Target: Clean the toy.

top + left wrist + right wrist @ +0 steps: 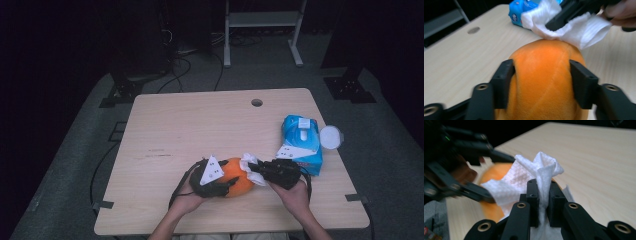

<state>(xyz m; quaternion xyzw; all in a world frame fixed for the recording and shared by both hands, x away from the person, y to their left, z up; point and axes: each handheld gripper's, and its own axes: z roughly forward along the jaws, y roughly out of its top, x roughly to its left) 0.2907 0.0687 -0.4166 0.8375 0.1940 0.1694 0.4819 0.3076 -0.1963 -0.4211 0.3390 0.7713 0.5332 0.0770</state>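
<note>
An orange plush ball (239,179) lies near the front middle of the wooden table (200,125). My left gripper (231,184) holds it from the left, and in the left gripper view both pads press into the sides of the ball (544,75). My right gripper (254,171) comes in from the right, shut on a crumpled white tissue (250,161). The tissue (579,27) rests on top of the ball's far end. In the right gripper view the tissue (541,167) is pinched between the jaws of my right gripper (543,187), with the ball (496,173) just behind it.
A blue tissue pack (301,140) lies at the table's right edge, just behind my right hand. A white round object (331,136) sits beside it. A cable hole (257,102) is near the far edge. Bare tabletop stretches to the left and back.
</note>
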